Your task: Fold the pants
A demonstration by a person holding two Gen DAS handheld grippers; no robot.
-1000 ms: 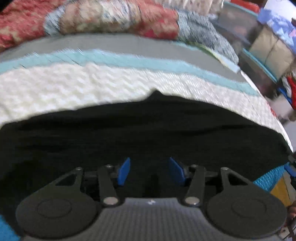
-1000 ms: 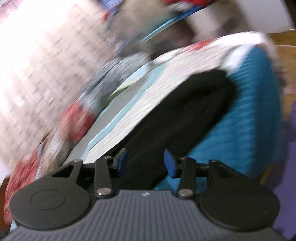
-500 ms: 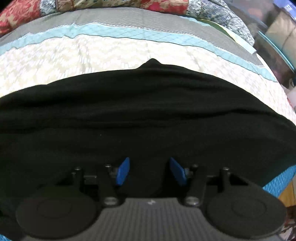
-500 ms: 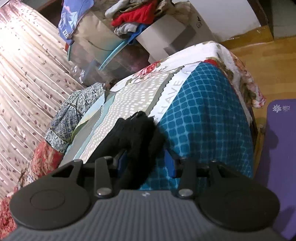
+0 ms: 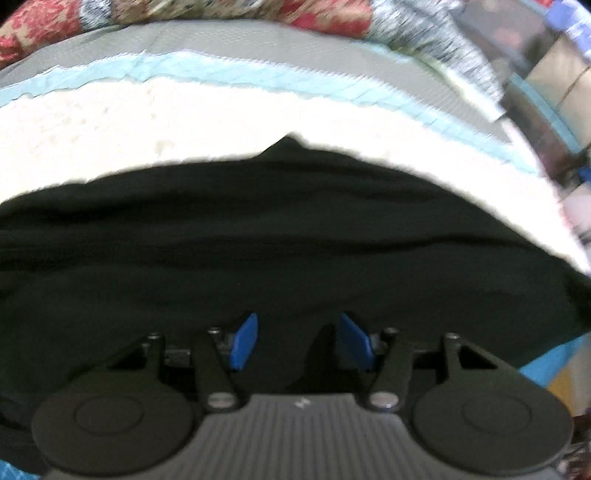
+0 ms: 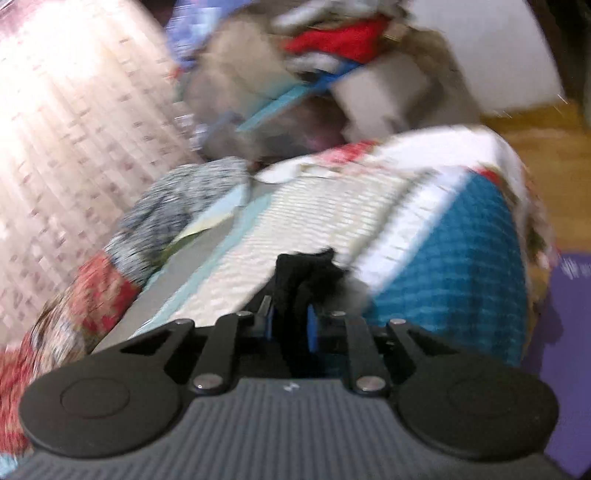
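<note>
Black pants (image 5: 277,240) lie spread across the patterned bedspread (image 5: 184,122), filling the lower half of the left wrist view. My left gripper (image 5: 298,321) hovers low over them, its blue pads (image 5: 243,339) apart, with only dark cloth seen beneath. In the right wrist view a bunched end of the pants (image 6: 306,269) sticks up from between the blue pads of my right gripper (image 6: 291,314). Its jaws are closing and the pads press on the cloth. This end hangs over the bedspread (image 6: 295,206) near the bed's corner.
A rolled patchwork quilt (image 5: 184,11) lies along the far side of the bed. Beyond the bed's corner stand boxes piled with clothes (image 6: 332,37) and a patterned curtain (image 6: 74,110). A wooden floor (image 6: 546,140) and a purple mat (image 6: 569,332) lie to the right.
My right gripper's pads have come together on the bunched end of the pants, and that view has shifted and blurred. My left gripper stays open over the pants, having drifted slightly.
</note>
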